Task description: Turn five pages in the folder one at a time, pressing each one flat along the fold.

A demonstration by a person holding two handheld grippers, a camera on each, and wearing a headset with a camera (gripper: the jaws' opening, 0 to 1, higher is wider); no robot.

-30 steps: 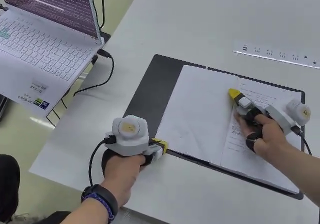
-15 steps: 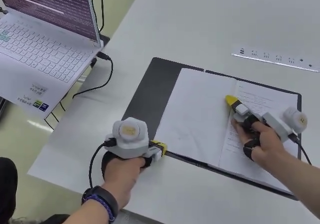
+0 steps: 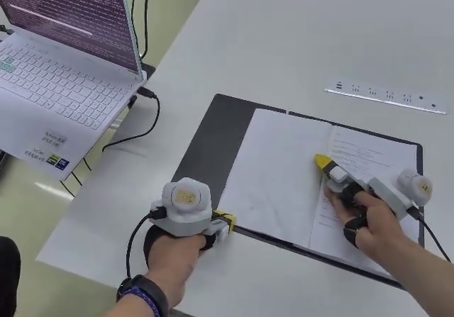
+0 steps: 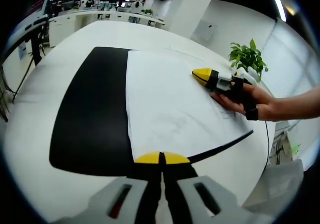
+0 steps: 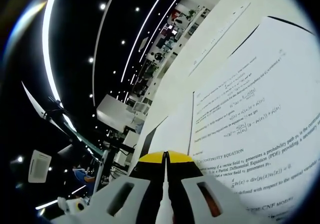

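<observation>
- White counter (image 3: 284,33) carries the open folder (image 3: 213,136); a laptop (image 3: 57,69) sits at its 10 o'clock and a power strip (image 3: 386,96) at 1 o'clock.
- Left claw (image 3: 225,221), tips pressed together, sits at the folder's 6 o'clock edge.
- Right claw (image 3: 323,162), tips pressed together, rests on the printed page (image 3: 369,154) beside the fold.

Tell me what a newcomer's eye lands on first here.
The open black folder lies on the white table. The right gripper, yellow jaws shut, rests on the fold beside the printed page; the left gripper sits shut at the folder's near edge. A lit laptop stands far left.
</observation>
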